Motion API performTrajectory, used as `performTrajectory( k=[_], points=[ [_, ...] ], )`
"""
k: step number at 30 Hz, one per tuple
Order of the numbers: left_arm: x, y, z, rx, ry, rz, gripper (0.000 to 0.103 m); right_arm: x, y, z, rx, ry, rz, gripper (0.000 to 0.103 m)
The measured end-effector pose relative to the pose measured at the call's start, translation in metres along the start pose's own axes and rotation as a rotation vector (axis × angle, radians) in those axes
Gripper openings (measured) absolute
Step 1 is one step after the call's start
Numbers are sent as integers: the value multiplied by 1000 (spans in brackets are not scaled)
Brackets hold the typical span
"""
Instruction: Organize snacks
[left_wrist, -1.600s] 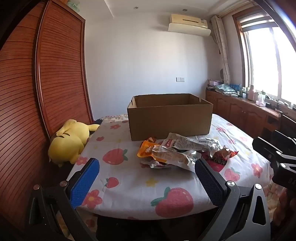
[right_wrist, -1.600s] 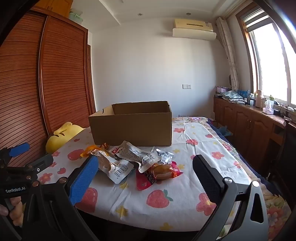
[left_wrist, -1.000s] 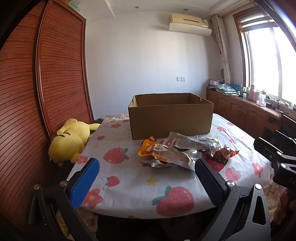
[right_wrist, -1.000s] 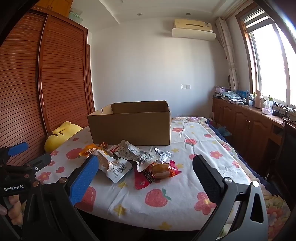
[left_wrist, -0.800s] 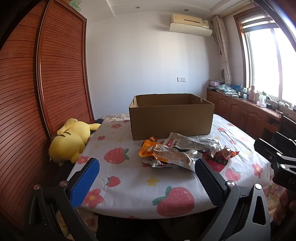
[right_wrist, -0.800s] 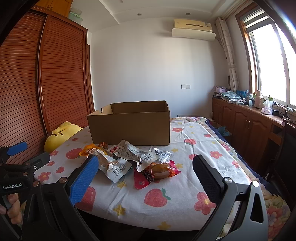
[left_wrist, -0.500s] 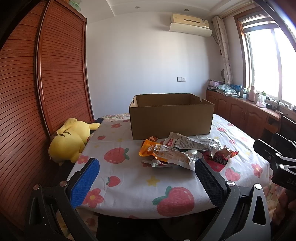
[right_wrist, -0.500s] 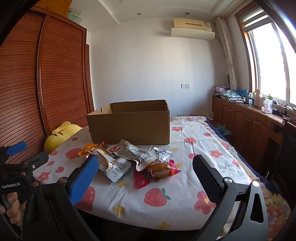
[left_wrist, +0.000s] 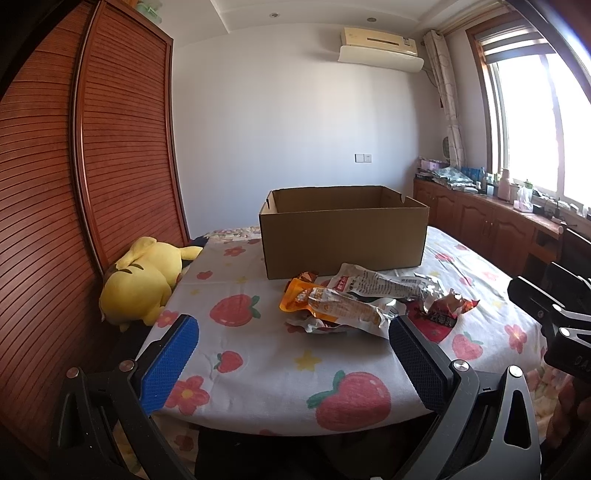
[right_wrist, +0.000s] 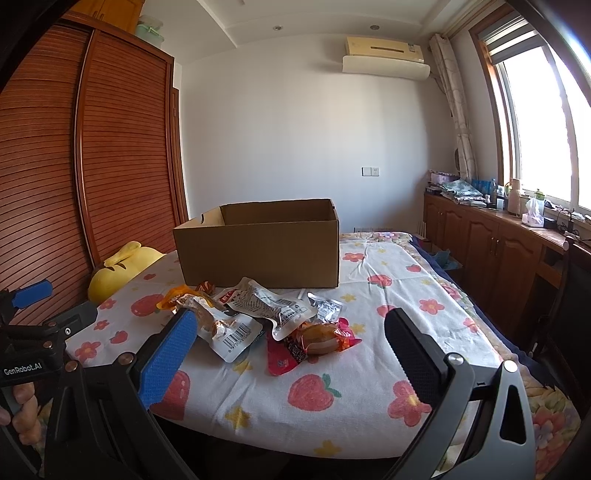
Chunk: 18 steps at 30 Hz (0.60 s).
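Here, both the left claw (left_wrist: 291, 354) and right claw (right_wrist: 286, 349) hover spread wide, gripping nothing. The snack packets (right_wrist: 258, 317) lie heaped on the strawberry-print tabletop (right_wrist: 332, 410), just before the open cardboard box (right_wrist: 258, 251).

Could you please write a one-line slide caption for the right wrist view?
Open right claw faces a pile of snack packets before an open cardboard box on a strawberry-print tablecloth.
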<state>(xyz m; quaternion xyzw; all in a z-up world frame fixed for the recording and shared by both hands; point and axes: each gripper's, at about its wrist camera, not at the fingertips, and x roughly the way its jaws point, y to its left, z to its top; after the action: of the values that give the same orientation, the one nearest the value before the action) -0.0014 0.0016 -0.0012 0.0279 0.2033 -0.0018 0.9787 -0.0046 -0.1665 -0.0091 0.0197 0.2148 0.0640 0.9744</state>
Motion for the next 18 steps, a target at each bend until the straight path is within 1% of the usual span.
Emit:
performTrajectory(
  k=[18],
  points=[
    [0, 1, 2, 3, -6, 0, 103, -2, 0, 0, -1, -3, 0, 102]
  ],
)
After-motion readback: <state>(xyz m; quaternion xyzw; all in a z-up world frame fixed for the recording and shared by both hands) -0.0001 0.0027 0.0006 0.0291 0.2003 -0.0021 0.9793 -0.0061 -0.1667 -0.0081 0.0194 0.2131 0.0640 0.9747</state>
